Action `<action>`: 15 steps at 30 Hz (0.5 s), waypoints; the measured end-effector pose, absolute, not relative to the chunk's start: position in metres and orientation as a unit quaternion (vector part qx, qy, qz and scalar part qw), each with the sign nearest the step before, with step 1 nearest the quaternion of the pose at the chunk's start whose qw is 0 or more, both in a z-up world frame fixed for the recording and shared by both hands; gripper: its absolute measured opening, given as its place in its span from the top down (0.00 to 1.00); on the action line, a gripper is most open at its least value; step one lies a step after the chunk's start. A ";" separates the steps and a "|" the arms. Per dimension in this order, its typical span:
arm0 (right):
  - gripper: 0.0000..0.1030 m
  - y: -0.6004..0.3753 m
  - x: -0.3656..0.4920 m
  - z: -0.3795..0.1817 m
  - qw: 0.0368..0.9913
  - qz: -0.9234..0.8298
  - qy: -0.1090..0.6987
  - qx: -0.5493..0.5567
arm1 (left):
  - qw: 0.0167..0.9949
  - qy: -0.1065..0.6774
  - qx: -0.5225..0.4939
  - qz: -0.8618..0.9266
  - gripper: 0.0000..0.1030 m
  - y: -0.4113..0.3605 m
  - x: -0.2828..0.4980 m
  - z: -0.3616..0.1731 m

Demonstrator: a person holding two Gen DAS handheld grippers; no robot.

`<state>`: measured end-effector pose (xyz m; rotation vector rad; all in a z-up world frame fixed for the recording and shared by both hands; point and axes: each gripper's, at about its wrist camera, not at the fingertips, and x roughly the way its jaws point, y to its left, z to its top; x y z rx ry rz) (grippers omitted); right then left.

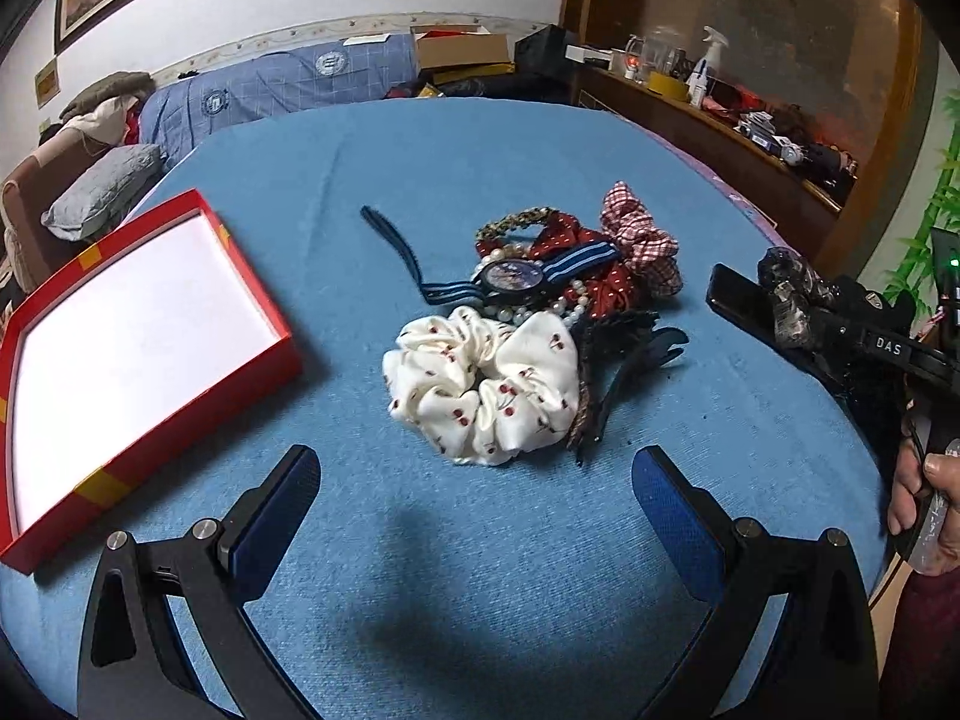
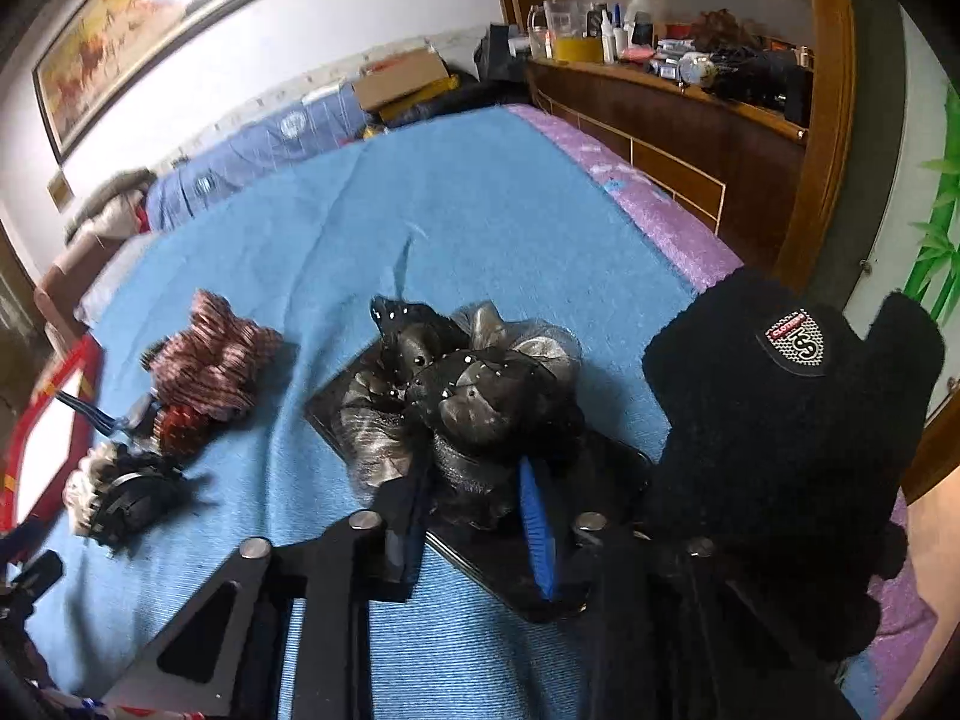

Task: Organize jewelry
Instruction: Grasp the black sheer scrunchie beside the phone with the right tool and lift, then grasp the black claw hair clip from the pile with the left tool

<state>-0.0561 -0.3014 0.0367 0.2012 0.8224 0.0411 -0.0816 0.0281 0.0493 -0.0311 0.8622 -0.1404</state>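
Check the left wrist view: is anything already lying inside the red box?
No. The red box shows only its bare white floor; the white scrunchie lies outside it on the blue blanket.

A framed painting (image 2: pixel 141 39) is hung on the white wall. Cardboard boxes (image 1: pixel 462 51) are stacked past the far end of the blue-covered bed (image 1: pixel 456 156). A spray bottle (image 1: pixel 708 57) and a yellow tape roll (image 1: pixel 667 84) are seen on the wooden shelf (image 2: pixel 666 81). A grey pillow (image 1: pixel 102 189) lies at the left.

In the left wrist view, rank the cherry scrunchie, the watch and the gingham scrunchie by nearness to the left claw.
From the left claw:
1. Cherry scrunchie, just ahead, centre.
2. Watch, behind it in the pile.
3. Gingham scrunchie, farthest, rear right.
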 end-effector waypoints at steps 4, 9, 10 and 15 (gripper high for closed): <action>0.79 -0.297 -0.072 0.047 0.924 0.058 0.360 0.113 | 0.904 0.421 -0.011 -0.074 0.00 0.026 -0.076 0.048; 0.79 -0.270 -0.093 0.065 0.927 0.151 0.322 0.115 | 0.897 0.437 -0.025 -0.066 0.00 0.035 -0.062 0.040; 0.79 -0.261 -0.099 0.069 0.927 0.172 0.315 0.109 | 0.896 0.438 -0.027 -0.064 0.00 0.036 -0.060 0.039; 0.79 -0.226 -0.114 0.072 0.921 0.221 0.315 0.064 | 0.894 0.442 -0.035 -0.063 0.00 0.045 -0.049 0.037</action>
